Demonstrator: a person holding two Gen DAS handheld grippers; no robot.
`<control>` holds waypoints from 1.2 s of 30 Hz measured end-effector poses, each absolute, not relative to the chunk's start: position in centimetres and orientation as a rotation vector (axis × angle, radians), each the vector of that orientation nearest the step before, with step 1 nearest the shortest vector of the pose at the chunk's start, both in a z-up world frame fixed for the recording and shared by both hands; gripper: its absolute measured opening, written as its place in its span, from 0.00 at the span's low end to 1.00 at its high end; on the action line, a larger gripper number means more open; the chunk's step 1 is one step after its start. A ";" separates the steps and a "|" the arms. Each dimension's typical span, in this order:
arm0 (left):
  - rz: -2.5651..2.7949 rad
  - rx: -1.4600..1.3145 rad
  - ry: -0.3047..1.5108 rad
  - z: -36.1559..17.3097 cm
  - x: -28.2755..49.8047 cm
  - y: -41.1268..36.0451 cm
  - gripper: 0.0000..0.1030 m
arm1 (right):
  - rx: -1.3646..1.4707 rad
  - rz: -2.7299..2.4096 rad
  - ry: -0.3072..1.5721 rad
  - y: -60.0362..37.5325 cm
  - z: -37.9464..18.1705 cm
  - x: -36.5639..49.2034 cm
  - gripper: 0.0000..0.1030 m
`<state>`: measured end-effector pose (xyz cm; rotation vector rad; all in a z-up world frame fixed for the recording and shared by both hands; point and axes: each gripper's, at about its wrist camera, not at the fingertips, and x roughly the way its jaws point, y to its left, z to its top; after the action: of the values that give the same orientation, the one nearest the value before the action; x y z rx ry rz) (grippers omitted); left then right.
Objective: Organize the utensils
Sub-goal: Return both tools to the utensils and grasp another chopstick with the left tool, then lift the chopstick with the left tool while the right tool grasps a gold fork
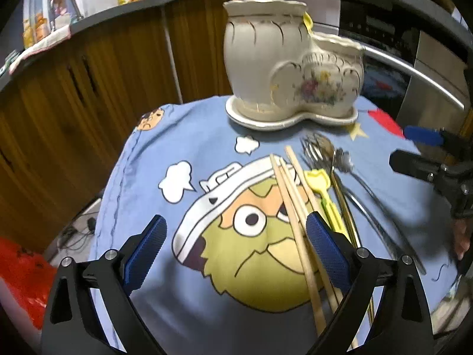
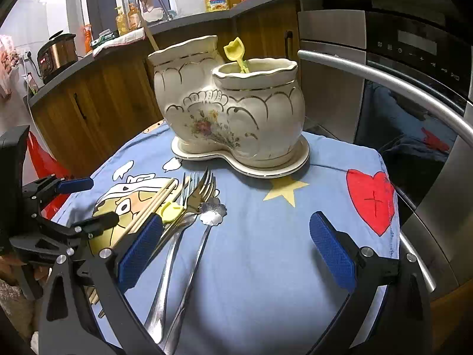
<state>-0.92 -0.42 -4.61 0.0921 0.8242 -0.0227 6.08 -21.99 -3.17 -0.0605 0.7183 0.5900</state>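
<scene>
A cream ceramic two-pot holder [image 1: 283,68] [image 2: 236,112] stands on its saucer at the far side of the cloth. A yellow plastic spoon [image 2: 236,54] sticks out of its short pot, and a wooden chopstick [image 2: 149,34] leans in the tall pot. On the cloth lie several wooden chopsticks [image 1: 295,207] [image 2: 153,204], another yellow plastic utensil [image 1: 322,189] [image 2: 171,210], metal forks [image 2: 201,186] and a flower-shaped spoon [image 2: 212,210]. My left gripper [image 1: 236,251] [image 2: 88,204] is open just left of the chopsticks. My right gripper [image 2: 236,251] [image 1: 419,151] is open and empty, to the right of the forks.
A blue cartoon cloth [image 2: 266,236] covers the small table. Wooden cabinets [image 1: 88,103] stand behind it, an oven with a steel handle [image 2: 399,94] at the right. The counter above the cabinets holds bottles [image 2: 215,0]. A red bag [image 1: 20,281] lies low on the left.
</scene>
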 end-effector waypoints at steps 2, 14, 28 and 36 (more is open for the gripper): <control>-0.032 0.094 0.835 -4.7 -1.0 -0.6 0.88 | -0.062 0.594 0.720 -22.0 -3.2 6.1 0.95; -0.094 0.126 0.897 -5.4 -1.0 -2.6 0.47 | -0.062 0.594 0.726 -22.2 -3.2 6.2 0.95; -0.107 0.119 0.931 -5.7 -0.2 -3.0 0.18 | -0.132 0.573 0.703 -20.8 -3.1 5.3 0.95; -0.057 0.161 0.926 -5.7 0.9 -4.0 0.18 | -0.155 0.553 0.692 -20.5 -3.1 4.9 0.95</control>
<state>0.87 -3.99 -5.74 0.1612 0.9263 -0.0566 4.93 -20.54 -3.05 -0.1552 0.6922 0.5526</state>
